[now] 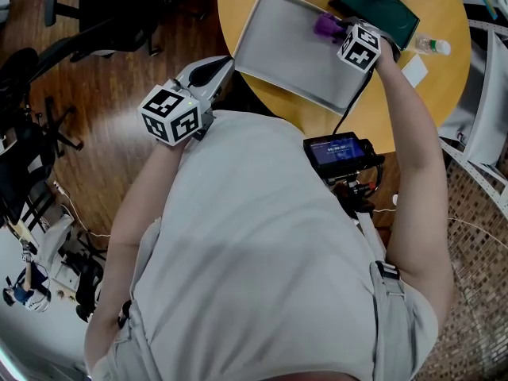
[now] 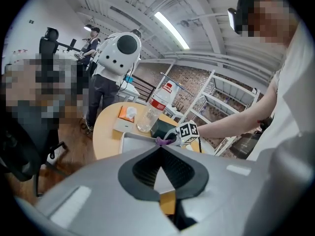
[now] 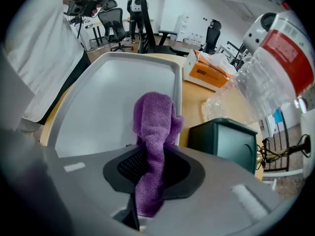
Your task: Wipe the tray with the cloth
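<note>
A grey metal tray (image 1: 286, 50) lies on the round wooden table (image 1: 397, 113). My right gripper (image 1: 340, 30) is shut on a purple cloth (image 1: 325, 25) over the tray's far right part. In the right gripper view the cloth (image 3: 153, 124) runs up from between the jaws of the right gripper (image 3: 155, 151) and folds over the tray (image 3: 108, 92) near its right rim. My left gripper (image 1: 225, 63) is at the tray's near left corner. In the left gripper view the left gripper (image 2: 160, 149) has its jaw tips together on the tray's edge (image 2: 132, 140).
A dark green box (image 1: 379, 8) stands just right of the tray, with a clear plastic bottle (image 3: 275, 68) and an orange tissue box (image 3: 206, 67) behind it. A small bottle (image 1: 432, 47) and a white card (image 1: 414, 70) lie at the table's right. Office chairs (image 1: 103, 6) stand left.
</note>
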`<action>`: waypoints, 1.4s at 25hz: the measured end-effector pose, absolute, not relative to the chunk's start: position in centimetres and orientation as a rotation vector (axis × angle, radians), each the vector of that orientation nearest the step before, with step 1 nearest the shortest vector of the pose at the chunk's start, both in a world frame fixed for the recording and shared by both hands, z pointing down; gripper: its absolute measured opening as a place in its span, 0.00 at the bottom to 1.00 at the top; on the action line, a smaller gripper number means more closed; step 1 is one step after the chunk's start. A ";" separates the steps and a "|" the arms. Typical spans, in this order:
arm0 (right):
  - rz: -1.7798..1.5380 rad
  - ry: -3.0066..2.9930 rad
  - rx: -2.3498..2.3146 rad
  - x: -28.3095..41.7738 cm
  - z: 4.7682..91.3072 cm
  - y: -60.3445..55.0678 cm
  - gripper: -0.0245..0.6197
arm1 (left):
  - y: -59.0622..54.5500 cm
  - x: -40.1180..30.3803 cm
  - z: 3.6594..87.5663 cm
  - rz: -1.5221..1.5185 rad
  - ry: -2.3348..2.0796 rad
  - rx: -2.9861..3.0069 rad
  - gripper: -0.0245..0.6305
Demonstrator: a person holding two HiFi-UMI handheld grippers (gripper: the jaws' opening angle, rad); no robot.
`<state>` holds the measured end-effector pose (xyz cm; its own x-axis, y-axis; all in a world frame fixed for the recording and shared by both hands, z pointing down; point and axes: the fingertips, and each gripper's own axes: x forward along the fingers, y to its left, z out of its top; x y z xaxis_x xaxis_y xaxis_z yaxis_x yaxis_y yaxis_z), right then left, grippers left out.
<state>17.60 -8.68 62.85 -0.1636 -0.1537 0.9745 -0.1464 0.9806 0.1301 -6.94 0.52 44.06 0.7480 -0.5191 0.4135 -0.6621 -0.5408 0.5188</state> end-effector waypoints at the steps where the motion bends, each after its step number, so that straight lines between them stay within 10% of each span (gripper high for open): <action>1: -0.018 -1.728 0.219 17.6 63.0 -8.6 0.16 | 0.6 -6.7 44.2 0.278 -0.877 2.270 0.04; 35: 0.003 -1.785 0.119 7.0 64.8 0.8 0.15 | 0.5 -7.1 44.8 0.232 -0.884 2.265 0.04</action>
<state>7.04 0.81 64.84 -0.2115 -0.0792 0.9742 -0.0827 0.9946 0.0629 -7.15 0.52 44.76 0.7528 -0.5314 0.3885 -0.6538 -0.5343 0.5359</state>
